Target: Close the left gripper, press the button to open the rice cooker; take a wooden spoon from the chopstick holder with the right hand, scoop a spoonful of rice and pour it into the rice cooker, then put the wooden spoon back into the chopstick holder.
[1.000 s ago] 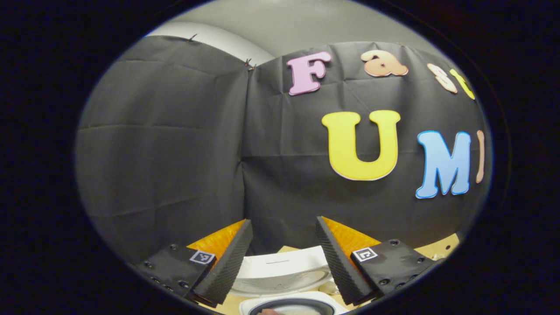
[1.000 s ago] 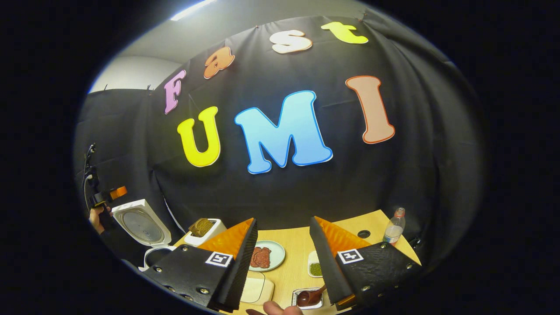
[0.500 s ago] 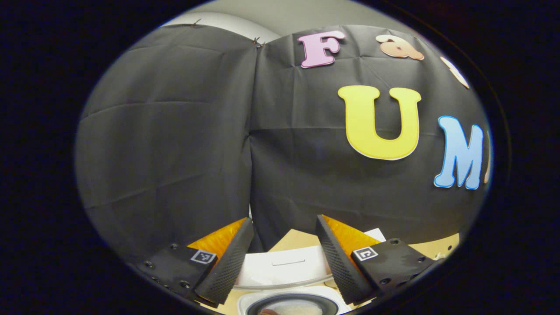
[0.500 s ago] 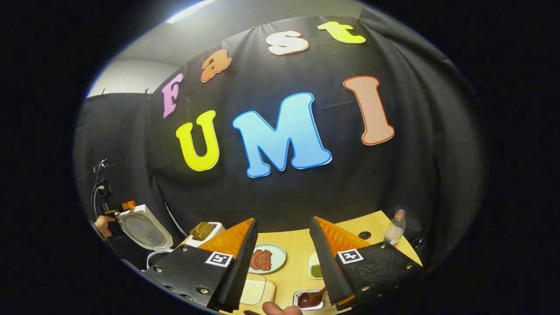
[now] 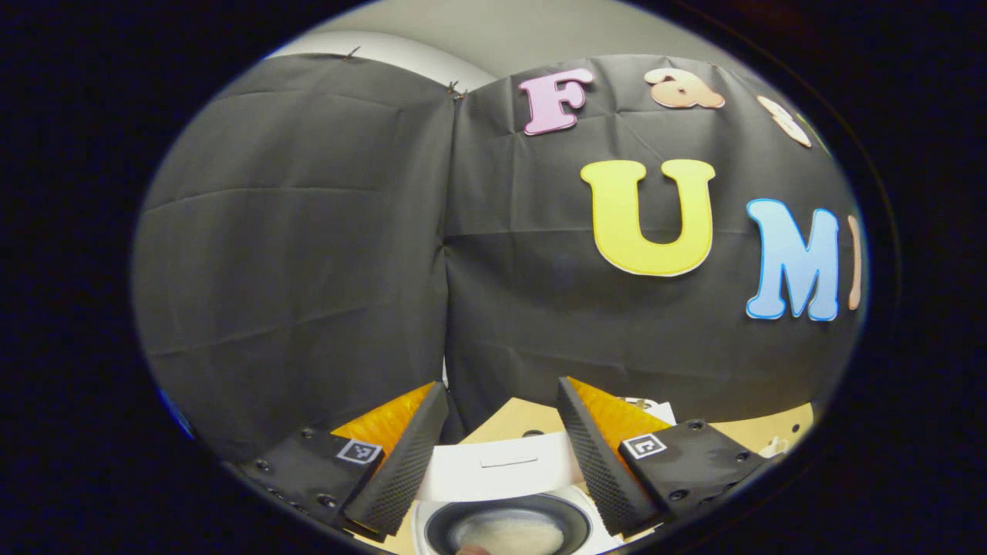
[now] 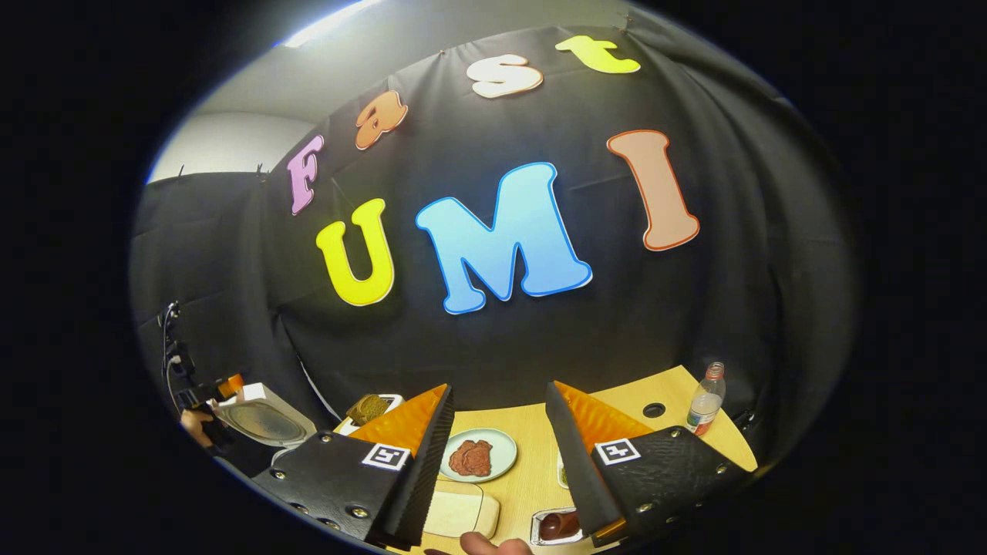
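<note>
Your rice cooker lid is up with rice inside, just under your spread, empty left tool. Your right tool is spread and empty too; any spoon work looks finished

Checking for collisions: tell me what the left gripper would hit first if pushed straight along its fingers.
Probably the white raised lid of the open rice cooker, which stands between the open left gripper fingers, above the dark inner pot. Depth is unclear; if it cleared the lid, the black cloth wall comes next.
</note>
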The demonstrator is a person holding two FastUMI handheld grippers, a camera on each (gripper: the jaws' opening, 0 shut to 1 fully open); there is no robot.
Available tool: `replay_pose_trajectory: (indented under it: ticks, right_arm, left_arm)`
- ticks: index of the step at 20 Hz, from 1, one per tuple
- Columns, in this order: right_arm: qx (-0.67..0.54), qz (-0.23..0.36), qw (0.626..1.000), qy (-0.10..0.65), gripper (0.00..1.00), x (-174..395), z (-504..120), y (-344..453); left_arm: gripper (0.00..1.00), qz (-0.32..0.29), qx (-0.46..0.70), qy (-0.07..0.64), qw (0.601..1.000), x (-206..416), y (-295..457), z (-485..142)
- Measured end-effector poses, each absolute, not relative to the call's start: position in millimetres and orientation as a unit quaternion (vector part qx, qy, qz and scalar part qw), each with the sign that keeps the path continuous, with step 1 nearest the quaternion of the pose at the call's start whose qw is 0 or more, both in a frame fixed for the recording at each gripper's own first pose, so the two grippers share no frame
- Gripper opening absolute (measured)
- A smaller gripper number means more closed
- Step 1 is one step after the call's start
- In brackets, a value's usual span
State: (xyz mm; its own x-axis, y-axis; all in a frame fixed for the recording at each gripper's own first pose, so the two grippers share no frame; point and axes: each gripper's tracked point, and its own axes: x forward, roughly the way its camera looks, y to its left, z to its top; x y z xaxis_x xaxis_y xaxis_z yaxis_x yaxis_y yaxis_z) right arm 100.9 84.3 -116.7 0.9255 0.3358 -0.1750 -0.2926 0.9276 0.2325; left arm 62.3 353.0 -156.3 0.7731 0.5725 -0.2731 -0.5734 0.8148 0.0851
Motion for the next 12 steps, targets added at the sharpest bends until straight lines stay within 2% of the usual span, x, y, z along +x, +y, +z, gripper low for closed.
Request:
replay_pose_trajectory:
  ticks: [4, 6, 7, 12]
  right_arm:
    - [0.093, 0.174, 0.974, 0.108, 0.72, 91, -114, 90]
    - [0.092, 0.178, 0.974, 0.109, 0.72, 89, -114, 92]
    - [0.091, 0.179, 0.973, 0.110, 0.72, 87, -113, 92]
    - [0.082, 0.190, 0.973, 0.104, 0.72, 77, -101, 97]
  left_arm:
    - [1.00, 0.309, 0.001, 0.139, 0.941, 32, 326, -169]
    - [0.97, 0.308, 0.004, 0.134, 0.942, 17, 312, -179]
    - [1.00, 0.305, 0.002, 0.135, 0.943, 8, 304, -187]
    - [0.98, 0.298, -0.003, 0.150, 0.943, -30, 270, -236]
